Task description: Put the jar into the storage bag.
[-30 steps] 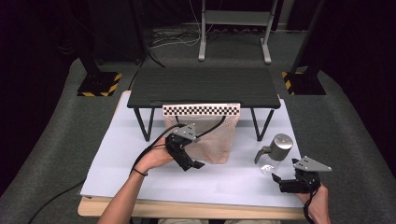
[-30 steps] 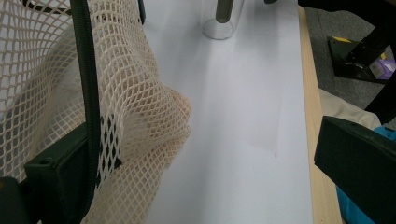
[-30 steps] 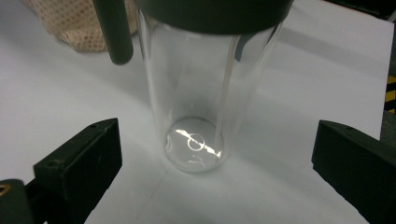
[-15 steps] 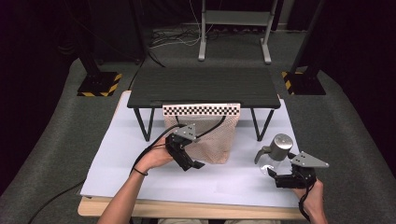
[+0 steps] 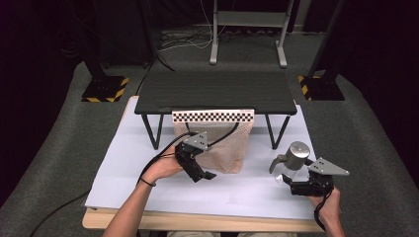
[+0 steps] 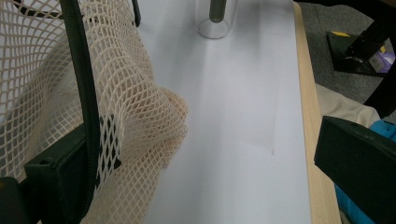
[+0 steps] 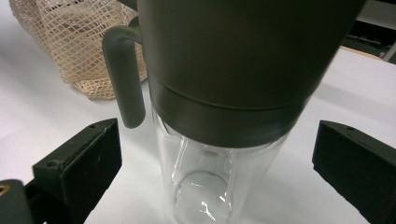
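Observation:
A beige mesh bag [image 5: 225, 148] with a black cord [image 6: 81, 70] hangs under the low black stand [image 5: 212, 91]. My left gripper [image 5: 203, 174] sits at the bag's lower left, open; in the left gripper view [image 6: 210, 158] the netting [image 6: 140, 107] drapes over one jaw while the other stands far off to the side. A clear glass bottle [image 5: 291, 162] with a grey lid and side handle stands at the right. My right gripper [image 5: 292, 186] is just in front of it, open, its jaws on either side of the glass body [image 7: 219, 154] without touching.
A white sheet [image 5: 143, 168] covers the table, whose wooden front edge [image 5: 197, 222] shows below. A checkered strip [image 5: 212, 116] runs along the stand's front. The bag [image 7: 79, 42] lies beyond the bottle in the right gripper view. Dark floor and stand bases surround the table.
My right gripper has moved forward and left until its jaws flank the bottle. The left gripper and the bag have stayed put.

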{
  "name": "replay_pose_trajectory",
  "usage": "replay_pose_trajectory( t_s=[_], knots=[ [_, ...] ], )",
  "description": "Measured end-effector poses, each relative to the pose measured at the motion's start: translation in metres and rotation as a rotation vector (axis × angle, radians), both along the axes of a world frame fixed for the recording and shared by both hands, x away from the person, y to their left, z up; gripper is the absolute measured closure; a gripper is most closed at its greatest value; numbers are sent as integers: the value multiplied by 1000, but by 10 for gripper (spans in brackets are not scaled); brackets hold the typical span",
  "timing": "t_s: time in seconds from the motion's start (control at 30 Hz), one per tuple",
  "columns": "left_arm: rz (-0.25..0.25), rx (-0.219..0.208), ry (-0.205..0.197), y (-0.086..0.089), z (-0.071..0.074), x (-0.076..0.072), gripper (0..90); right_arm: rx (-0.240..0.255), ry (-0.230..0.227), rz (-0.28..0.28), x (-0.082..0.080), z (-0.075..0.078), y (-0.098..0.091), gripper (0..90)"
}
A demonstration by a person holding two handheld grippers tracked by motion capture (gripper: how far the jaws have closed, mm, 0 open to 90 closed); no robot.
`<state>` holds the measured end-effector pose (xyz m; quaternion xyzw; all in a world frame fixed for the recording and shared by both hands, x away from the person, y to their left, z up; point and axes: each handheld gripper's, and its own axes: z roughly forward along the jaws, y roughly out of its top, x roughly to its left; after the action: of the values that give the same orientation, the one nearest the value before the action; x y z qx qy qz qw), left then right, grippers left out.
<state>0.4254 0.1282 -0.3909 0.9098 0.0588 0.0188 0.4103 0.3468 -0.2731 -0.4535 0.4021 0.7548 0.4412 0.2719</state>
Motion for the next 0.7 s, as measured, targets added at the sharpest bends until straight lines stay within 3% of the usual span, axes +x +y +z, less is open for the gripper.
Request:
replay_pose_trajectory(
  t_s=[0.23, 0.43, 0.7],
  knots=[
    [2, 4, -1, -1, -1, 1, 0, -6, -1, 15, 6, -4, 7, 4],
    [0, 1, -2, -1, -1, 0, 0, -6, -23, -13, 8, -7, 10, 18],
    [-1, 2, -3, -1, -1, 0, 0, 38, -63, -19, 7, -8, 5, 179]
  ],
)
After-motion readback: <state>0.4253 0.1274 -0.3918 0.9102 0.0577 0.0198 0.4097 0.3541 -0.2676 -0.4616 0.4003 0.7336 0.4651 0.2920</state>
